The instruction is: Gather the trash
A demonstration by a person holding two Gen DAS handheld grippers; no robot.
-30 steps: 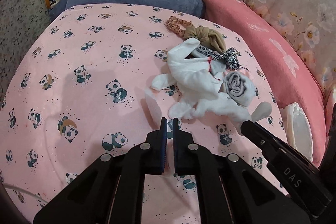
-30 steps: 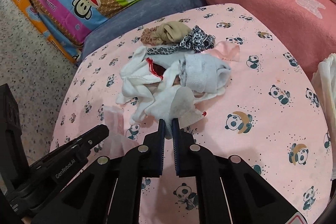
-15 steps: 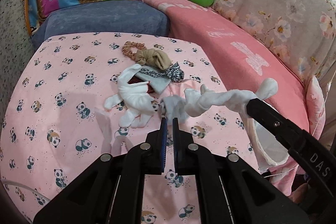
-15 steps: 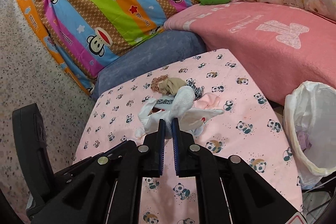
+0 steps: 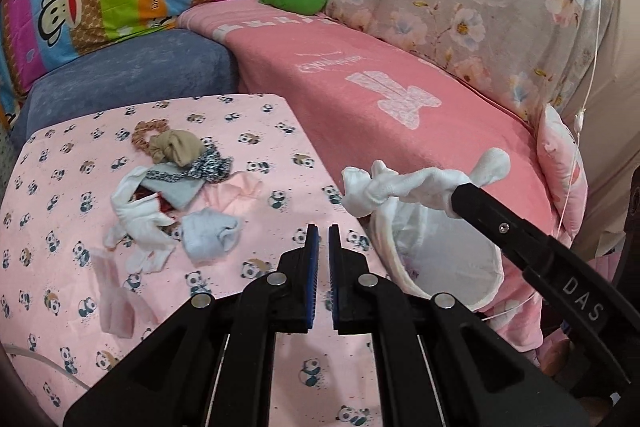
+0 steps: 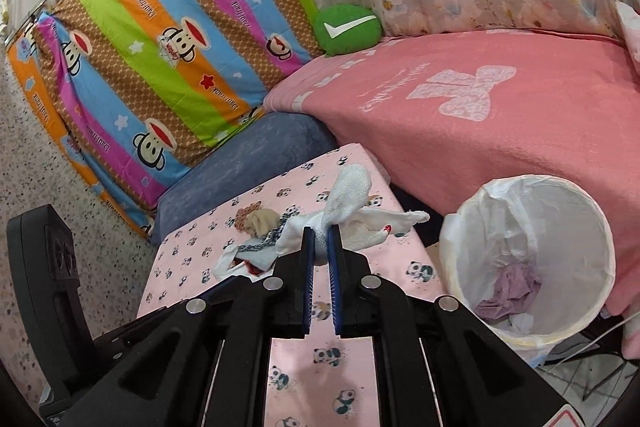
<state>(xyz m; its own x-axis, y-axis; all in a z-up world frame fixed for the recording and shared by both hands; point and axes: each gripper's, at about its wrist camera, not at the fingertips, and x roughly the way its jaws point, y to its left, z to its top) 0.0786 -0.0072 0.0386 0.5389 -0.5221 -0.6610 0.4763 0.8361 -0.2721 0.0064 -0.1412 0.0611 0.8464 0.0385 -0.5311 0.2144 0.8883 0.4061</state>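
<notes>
Step in hand: carry to bin. My right gripper [image 6: 321, 241] clamps white sock [image 6: 352, 195], held above table's [image 5: 240, 379] right edge, beside lined bin [image 6: 592, 227]. My left gripper [image 5: 323, 239] nearly closed, empty. Next: position over bin mouth, release. Pile [image 5: 172, 195] remains near far edge.

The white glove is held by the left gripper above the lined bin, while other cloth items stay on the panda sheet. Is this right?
Not quite: the right gripper is the one holding the white glove, as the right wrist view shows. The rest stands: it hangs above the lined bin, and other cloth items remain on the panda sheet.
</notes>
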